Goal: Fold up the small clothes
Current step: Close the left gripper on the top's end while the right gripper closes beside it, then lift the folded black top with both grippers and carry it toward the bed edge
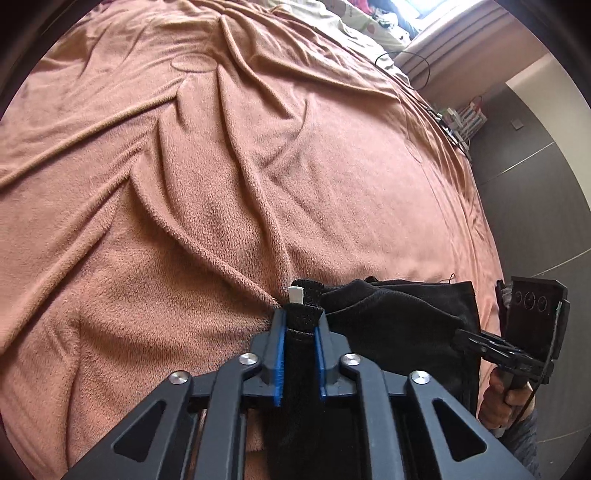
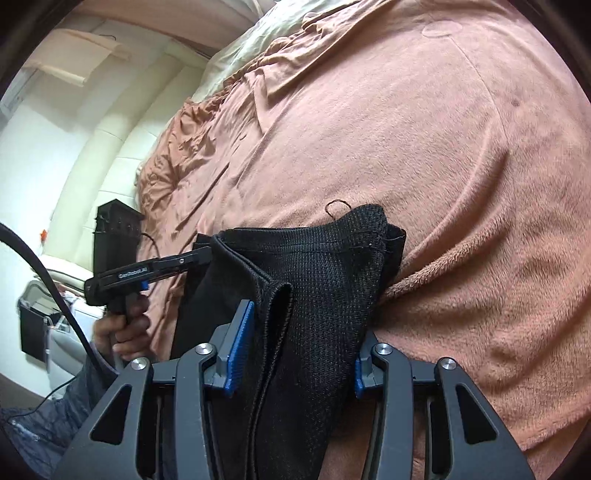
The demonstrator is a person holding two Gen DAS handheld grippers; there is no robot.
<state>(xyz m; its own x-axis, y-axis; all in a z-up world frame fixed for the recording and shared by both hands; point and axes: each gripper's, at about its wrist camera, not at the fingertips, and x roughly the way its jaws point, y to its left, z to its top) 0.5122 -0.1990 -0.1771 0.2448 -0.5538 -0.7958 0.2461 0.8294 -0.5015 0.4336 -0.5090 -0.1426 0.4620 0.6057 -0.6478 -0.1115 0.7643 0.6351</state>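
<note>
A small black knit garment (image 1: pixel 399 317) is held up over a pink fleece blanket (image 1: pixel 221 184). My left gripper (image 1: pixel 300 314) is shut on one edge of it, by a white label (image 1: pixel 295 294). My right gripper (image 2: pixel 303 332) has a thick folded edge of the garment (image 2: pixel 325 280) between its blue pads (image 2: pixel 240 343). The garment hangs bunched between the two grippers. The right gripper also shows in the left wrist view (image 1: pixel 469 338), at the cloth's far edge. The left gripper shows in the right wrist view (image 2: pixel 203 254).
The blanket (image 2: pixel 461 184) covers a bed and lies in long wrinkles. A cream quilt (image 1: pixel 351 26) lies at the bed's far end. A dark floor (image 1: pixel 535 166) runs along the bed's right side. A white padded headboard (image 2: pixel 110 140) stands to the left.
</note>
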